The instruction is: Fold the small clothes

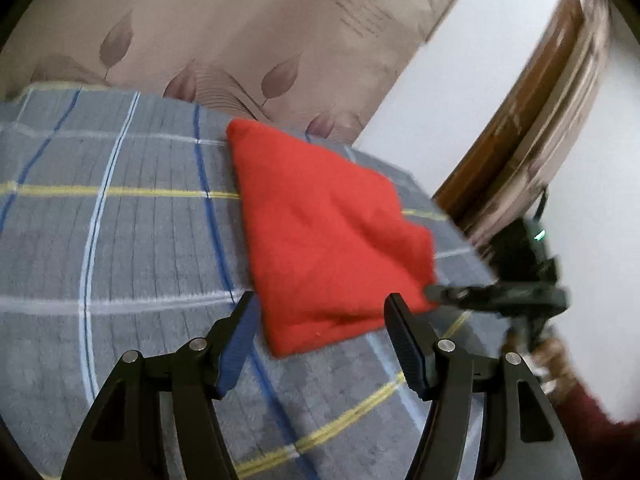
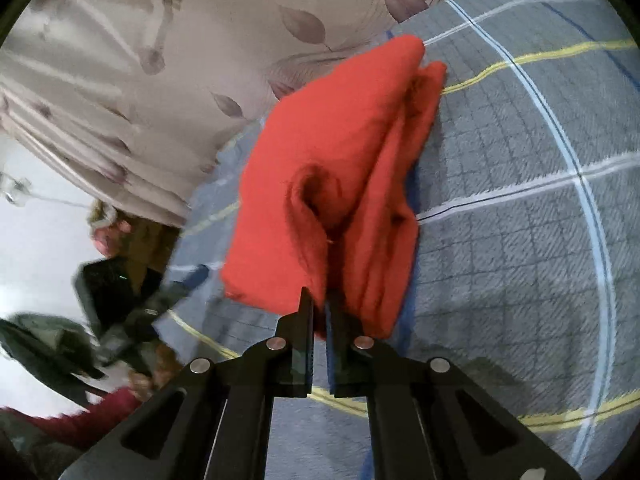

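A small red garment (image 1: 320, 236) lies folded on the grey plaid blanket (image 1: 120, 240). My left gripper (image 1: 320, 312) is open, its fingers either side of the garment's near edge, not holding it. My right gripper (image 2: 319, 300) is shut on a corner of the red garment (image 2: 336, 152) and holds that corner lifted off the blanket (image 2: 520, 200). In the left wrist view the right gripper (image 1: 436, 294) shows pinching the garment's right corner. The left gripper (image 2: 192, 280) shows blurred at the left of the right wrist view.
A beige curtain with leaf print (image 1: 240, 40) hangs behind the bed. A white wall and a brown wooden door frame (image 1: 528, 120) stand to the right. The blanket's edge (image 1: 460, 224) runs close to the garment's right side.
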`<control>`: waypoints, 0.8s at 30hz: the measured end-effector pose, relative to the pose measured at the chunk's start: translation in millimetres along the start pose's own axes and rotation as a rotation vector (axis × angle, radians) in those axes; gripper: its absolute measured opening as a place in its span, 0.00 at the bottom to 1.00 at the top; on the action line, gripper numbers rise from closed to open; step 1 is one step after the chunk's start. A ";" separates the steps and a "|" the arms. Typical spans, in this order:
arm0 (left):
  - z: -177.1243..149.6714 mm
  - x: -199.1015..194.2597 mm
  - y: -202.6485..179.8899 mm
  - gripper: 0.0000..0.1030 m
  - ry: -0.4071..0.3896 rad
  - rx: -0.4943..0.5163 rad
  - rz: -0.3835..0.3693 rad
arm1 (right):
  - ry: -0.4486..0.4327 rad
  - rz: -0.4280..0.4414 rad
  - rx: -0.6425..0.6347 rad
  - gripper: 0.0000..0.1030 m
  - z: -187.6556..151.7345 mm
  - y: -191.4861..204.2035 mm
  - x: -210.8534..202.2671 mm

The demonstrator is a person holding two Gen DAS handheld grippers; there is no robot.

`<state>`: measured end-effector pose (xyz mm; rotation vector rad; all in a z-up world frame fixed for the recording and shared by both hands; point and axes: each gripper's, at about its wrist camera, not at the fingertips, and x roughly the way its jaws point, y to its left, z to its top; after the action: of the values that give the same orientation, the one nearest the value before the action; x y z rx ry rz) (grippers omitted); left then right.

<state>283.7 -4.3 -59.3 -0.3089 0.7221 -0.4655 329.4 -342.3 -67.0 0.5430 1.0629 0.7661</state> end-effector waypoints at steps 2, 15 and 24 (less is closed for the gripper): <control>-1.1 8.5 -5.7 0.63 0.024 0.054 0.027 | -0.028 0.052 0.021 0.05 -2.0 2.2 -7.6; 19.5 63.3 -6.8 0.63 0.078 0.048 0.054 | -0.026 0.003 0.097 0.11 -13.7 -31.2 -19.4; 15.9 58.4 -8.4 0.63 0.076 0.044 0.018 | -0.144 0.013 0.035 0.64 43.2 3.1 -27.3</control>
<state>330.5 -39.4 -77.1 -0.2439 0.7865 -0.4773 360.6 -363.1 -32.0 0.6257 0.9411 0.7098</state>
